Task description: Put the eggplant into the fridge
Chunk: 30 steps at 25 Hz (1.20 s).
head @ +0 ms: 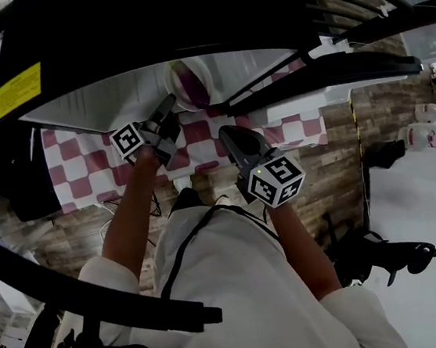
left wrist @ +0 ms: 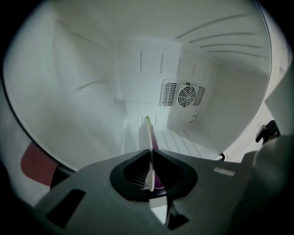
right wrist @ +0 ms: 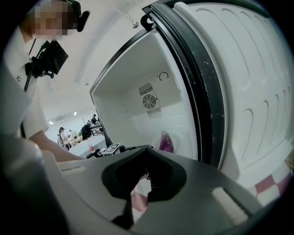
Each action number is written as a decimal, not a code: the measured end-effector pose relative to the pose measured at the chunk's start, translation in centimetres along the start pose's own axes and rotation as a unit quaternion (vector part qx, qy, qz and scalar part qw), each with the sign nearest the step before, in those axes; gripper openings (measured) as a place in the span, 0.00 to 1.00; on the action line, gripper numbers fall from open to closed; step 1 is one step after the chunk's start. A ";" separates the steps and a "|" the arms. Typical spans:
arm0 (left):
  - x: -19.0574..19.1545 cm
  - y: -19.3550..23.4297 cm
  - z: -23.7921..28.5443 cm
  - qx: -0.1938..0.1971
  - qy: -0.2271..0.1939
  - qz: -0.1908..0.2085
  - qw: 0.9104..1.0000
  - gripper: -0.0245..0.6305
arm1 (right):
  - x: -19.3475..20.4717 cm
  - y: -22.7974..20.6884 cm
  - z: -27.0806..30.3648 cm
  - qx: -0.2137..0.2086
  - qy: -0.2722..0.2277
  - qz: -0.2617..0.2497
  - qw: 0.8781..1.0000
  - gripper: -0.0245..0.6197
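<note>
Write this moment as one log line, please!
left tongs: shut on eggplant | eggplant: held inside open fridge, not released | right tongs: shut, empty, outside fridge

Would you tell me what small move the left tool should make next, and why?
Probably ease the left tool down until the eggplant rests on the floor of the fridge, and only then open it. Its jaws are shut on the eggplant's thin edge, which is inside the open compartment, and I cannot tell whether it touches the floor yet.

Wide free room inside open fridge (left wrist: 82, 69)
</note>
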<state>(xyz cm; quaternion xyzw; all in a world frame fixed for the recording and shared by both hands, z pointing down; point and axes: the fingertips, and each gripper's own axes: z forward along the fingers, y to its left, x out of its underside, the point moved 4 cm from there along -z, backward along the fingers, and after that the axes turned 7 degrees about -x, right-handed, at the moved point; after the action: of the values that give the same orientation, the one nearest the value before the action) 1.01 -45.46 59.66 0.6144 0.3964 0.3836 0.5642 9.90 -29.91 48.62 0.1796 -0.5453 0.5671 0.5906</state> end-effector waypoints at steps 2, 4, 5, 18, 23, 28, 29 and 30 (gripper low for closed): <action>-0.2 0.4 0.4 -0.002 0.002 0.000 1.000 0.08 | 0.0 -0.1 -0.1 0.003 0.001 -0.001 1.000 0.05; -0.4 0.8 0.7 -0.004 0.004 0.001 1.000 0.08 | 0.0 -0.3 -0.2 0.007 0.001 0.001 1.000 0.05; -0.5 1.0 0.8 -0.005 0.004 0.001 1.000 0.08 | 0.0 -0.4 -0.3 0.009 0.001 0.002 1.000 0.05; -1.1 2.9 2.6 -0.020 0.015 0.003 1.000 0.08 | 1.2 -0.7 -1.2 0.034 0.007 0.016 0.999 0.05; -1.3 3.6 3.1 -0.047 0.020 0.013 0.999 0.08 | 1.0 -0.6 -1.2 0.035 0.002 0.016 0.999 0.05; -1.1 4.4 3.2 -0.092 0.032 0.029 0.995 0.08 | 1.0 -0.3 -1.5 0.038 -0.001 0.017 0.999 0.05; -1.1 4.5 3.3 -0.101 0.034 0.032 0.994 0.08 | 1.0 -0.3 -1.6 0.039 -0.001 0.017 0.999 0.05; -1.0 4.5 3.3 -0.106 0.035 0.033 0.993 0.08 | 1.1 -0.3 -1.7 0.040 -0.001 0.018 0.999 0.05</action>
<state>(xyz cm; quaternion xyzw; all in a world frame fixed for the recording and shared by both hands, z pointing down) 3.92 -47.92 63.92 0.5498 0.3528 0.4631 0.5991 10.68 -28.08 49.11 0.1937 -0.5264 0.5986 0.5719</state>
